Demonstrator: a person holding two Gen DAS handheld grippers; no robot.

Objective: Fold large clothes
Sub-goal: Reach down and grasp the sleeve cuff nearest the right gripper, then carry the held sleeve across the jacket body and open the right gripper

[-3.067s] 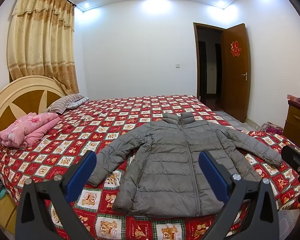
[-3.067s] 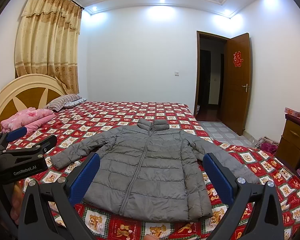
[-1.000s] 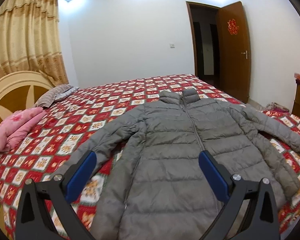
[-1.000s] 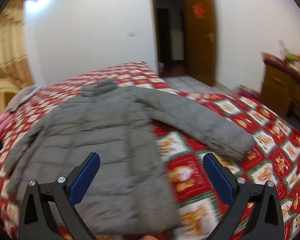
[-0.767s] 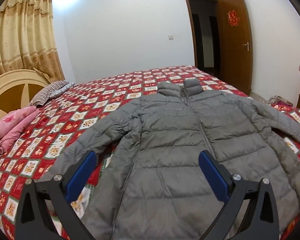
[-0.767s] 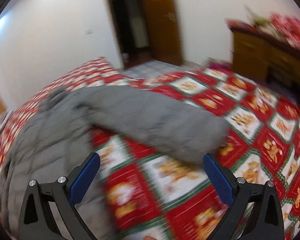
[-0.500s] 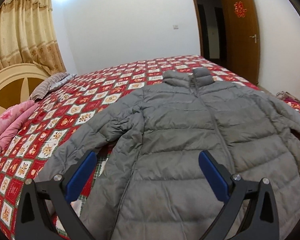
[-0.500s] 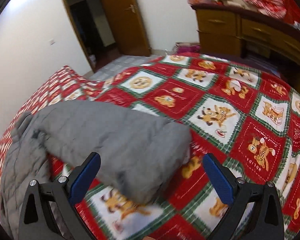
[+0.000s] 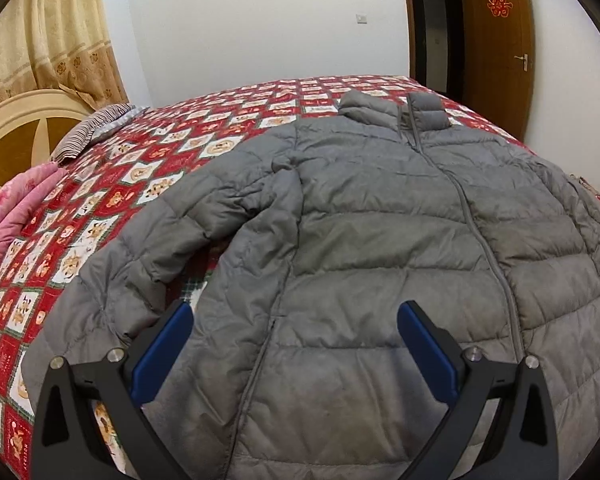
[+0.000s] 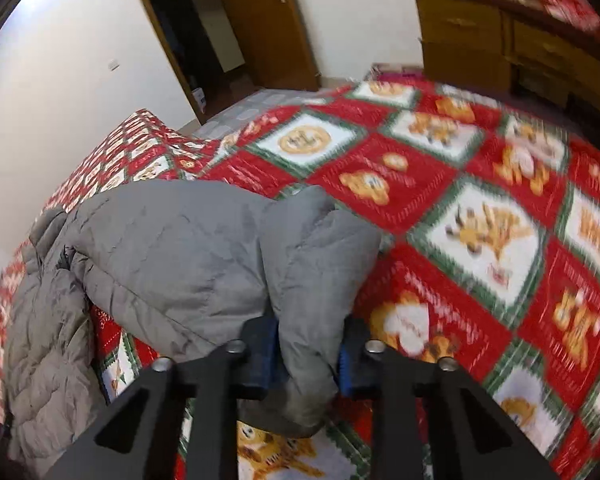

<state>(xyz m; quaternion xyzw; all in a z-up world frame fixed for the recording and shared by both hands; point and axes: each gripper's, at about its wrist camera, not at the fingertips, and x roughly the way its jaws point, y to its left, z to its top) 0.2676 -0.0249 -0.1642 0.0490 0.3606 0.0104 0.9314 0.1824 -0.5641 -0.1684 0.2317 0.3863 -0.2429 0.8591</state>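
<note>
Right now, nearest in the right wrist view, the right gripper (image 10: 306, 356) with blue pads is pinching the end of the puffy grey quilted jacket's sleeve (image 10: 300, 280). Its jaws are squeezing tight on the soft cuff, and the cloth is bunching up between them. The puffy stuff is slippery, so I think the sleeve could be sliding out if the pull is too quick. The gripper may also be catching only the top layer, and then the sleeve would be twisting instead of folding flat.

Under the sleeve, the red quilt with teddy bear squares (image 10: 480, 240) is covering the bed. If the pinch goes too deep, it could be grabbing the quilt too and dragging it along.

In the left wrist view, the left gripper (image 9: 296, 344) is hanging wide open above the lower part of the puffy grey quilted jacket (image 9: 380, 260) and is holding nothing. The jacket is lying flat on its back on the quilt, zipped up, with its collar at the far end. Nothing is pinning the body down, so a hard pull on the sleeve could be sliding the whole jacket to one side. The sleeve on the left (image 9: 148, 252) is lying crumpled, and that could be making a lumpy fold later.

Farther off on the left, a pink folded blanket (image 9: 16, 216) and a striped pillow (image 9: 88, 136) are lying well apart from the jacket.
</note>
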